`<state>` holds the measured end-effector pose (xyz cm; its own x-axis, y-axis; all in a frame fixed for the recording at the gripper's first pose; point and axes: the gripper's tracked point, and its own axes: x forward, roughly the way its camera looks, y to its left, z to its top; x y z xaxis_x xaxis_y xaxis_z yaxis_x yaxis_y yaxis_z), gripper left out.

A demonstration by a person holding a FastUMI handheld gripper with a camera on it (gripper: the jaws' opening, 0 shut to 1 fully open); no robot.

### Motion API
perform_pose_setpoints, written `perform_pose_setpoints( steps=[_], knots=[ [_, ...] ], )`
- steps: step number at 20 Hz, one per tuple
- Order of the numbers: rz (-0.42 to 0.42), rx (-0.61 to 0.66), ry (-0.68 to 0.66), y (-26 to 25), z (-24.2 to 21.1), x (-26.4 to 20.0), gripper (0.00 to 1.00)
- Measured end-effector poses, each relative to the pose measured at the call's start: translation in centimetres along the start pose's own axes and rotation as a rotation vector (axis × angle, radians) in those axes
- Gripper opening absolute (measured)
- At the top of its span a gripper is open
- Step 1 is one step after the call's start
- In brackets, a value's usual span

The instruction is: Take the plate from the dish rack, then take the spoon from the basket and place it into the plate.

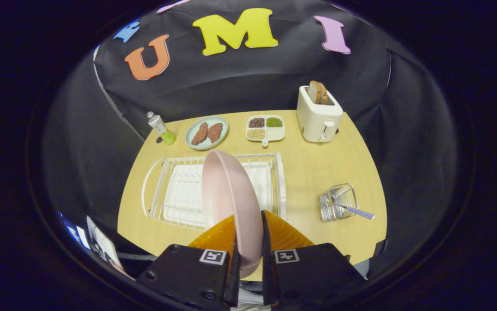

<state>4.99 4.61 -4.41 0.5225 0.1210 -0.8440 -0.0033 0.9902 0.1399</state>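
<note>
Pinching the pink plate (229,194) on edge between the 2 fingers (220,235), jaws pressing on either face of it near its lower rim, gripper (249,242) holding it upright and slightly tilted, raised above the white wire dish rack (175,194). Hiding the middle of the rack behind the plate, its white drip tray (183,196) showing through the wires on both sides. Sitting on the pale wooden counter (308,172), the rack lying just beyond the fingers. Standing well apart to the right of the rack, a small wire basket (338,202) carrying the spoon (356,211), its blue-and-white checked handle sticking out over the basket's rim toward the right. Lining the far edge of the counter, 4 things: a small bottle (160,128) with greenish contents at the left, a pale green plate (207,132) bearing 2 brown pieces of food, a white 4-compartment tray (265,128) of grains and beans, and a white toaster (318,114) with 2 slices of bread standing in its slots at the right. Backing all of it, the booth's black cloth wall.
</note>
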Motion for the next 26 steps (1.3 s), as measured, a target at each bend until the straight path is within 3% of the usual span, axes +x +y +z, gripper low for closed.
perform_pose_setpoints(
  steps=[7, 13, 26],
  knots=[
    [0.082, -0.039, -0.027, -0.5, -11.1, 4.0, 0.27],
    [0.143, -0.007, 0.003, 0.5, -16.8, 8.4, 0.27],
    [0.225, 0.061, -0.025, -2.0, -18.7, 12.6, 0.36]
  ],
)
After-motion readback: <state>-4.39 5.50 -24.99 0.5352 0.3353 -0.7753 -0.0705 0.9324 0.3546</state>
